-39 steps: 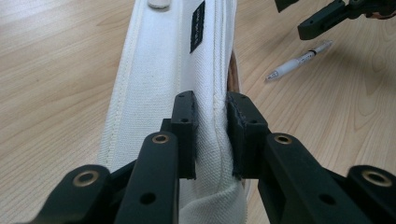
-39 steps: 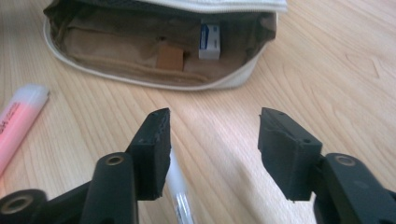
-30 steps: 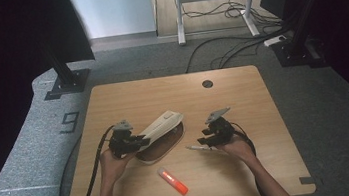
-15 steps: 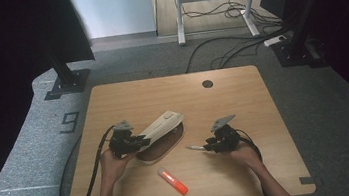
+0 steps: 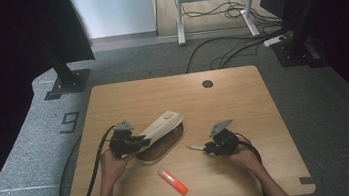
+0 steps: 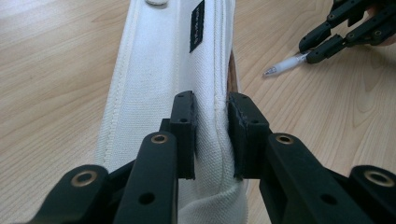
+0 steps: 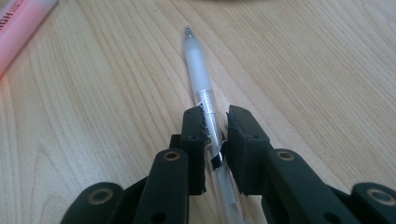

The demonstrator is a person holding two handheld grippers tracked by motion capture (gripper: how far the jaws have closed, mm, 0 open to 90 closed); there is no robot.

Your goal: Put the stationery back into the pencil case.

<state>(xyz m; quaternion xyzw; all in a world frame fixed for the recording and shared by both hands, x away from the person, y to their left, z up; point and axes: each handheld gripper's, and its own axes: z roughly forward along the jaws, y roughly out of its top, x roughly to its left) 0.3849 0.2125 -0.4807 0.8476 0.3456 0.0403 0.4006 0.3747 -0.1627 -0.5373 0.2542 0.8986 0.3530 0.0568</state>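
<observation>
Right hand-held gripper (image 7: 215, 135) lower, on pen (image 7: 201, 88)

Your left gripper (image 6: 211, 135) pinches a seam fold of the white canvas pouch (image 6: 163, 70) on the wooden table (image 6: 51, 74); at two o'clock, your other gripper (image 6: 322, 43) clasps a translucent pen (image 6: 285, 65).
</observation>
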